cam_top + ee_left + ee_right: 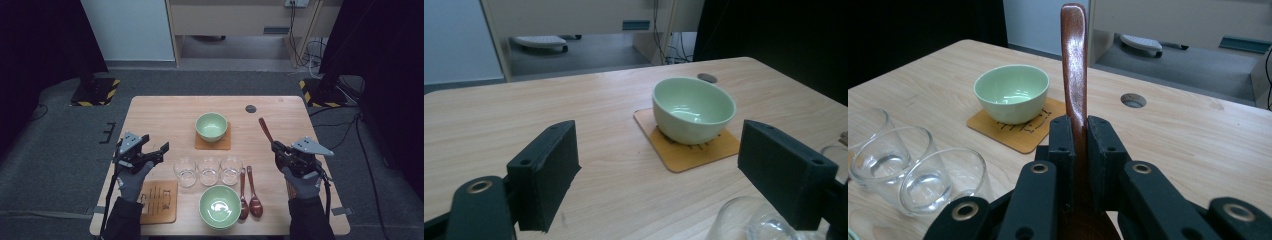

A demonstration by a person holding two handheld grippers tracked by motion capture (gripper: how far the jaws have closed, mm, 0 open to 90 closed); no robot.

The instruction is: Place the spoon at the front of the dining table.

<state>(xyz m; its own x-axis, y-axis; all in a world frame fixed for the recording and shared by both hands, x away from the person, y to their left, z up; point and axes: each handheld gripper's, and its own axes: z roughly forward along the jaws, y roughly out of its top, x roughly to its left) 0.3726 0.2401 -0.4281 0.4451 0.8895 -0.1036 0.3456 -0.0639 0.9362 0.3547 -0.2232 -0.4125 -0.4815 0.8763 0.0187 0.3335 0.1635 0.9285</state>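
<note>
We see grey knit gloves on both hands and dark sleeves on our forearms. The left gripper (159, 150) is black with a grey three-cornered plate on top, and a black cable trails from it past the glove. The right gripper (274, 146) is the same build, grey plate and black cable. Close up, its pads (1102, 150) are matte black blocks with small screw holes, on black links with brass-ringed pivots.
</note>
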